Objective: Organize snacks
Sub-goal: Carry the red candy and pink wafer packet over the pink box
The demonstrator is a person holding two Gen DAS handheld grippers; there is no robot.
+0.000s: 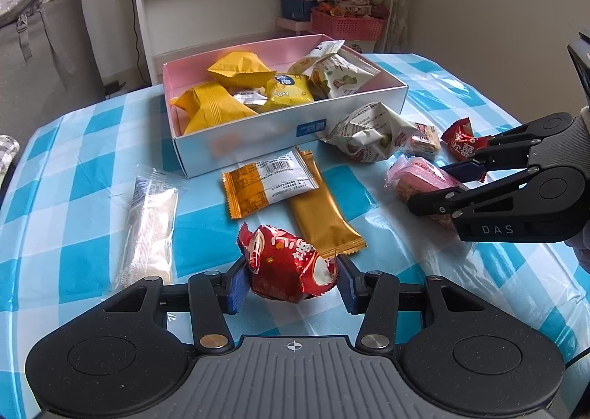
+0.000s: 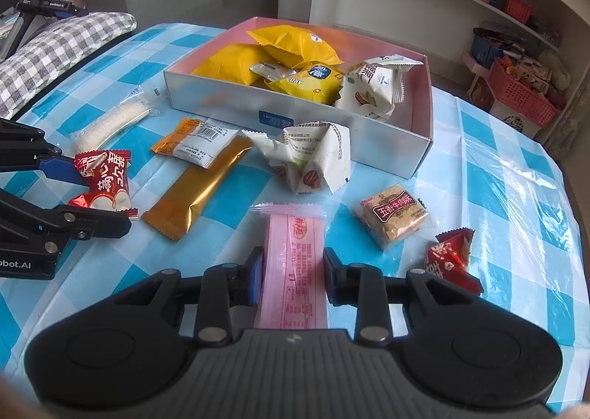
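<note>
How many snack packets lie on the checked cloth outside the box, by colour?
Red foil sweets: 2
Pink long plastic packet: 1
Gold foil bar: 1
Orange-and-white flat packet: 1
White crumpled packet: 1
Clear plastic packets: 2
Total: 8

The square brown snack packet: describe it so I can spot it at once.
Start at the open box on the blue checked tablecloth. Just in front of its near right corner lies the square brown snack packet, flat in clear wrap. Unlike the crumpled white bag and long pink packet beside it, it bears a dark red label.
</note>
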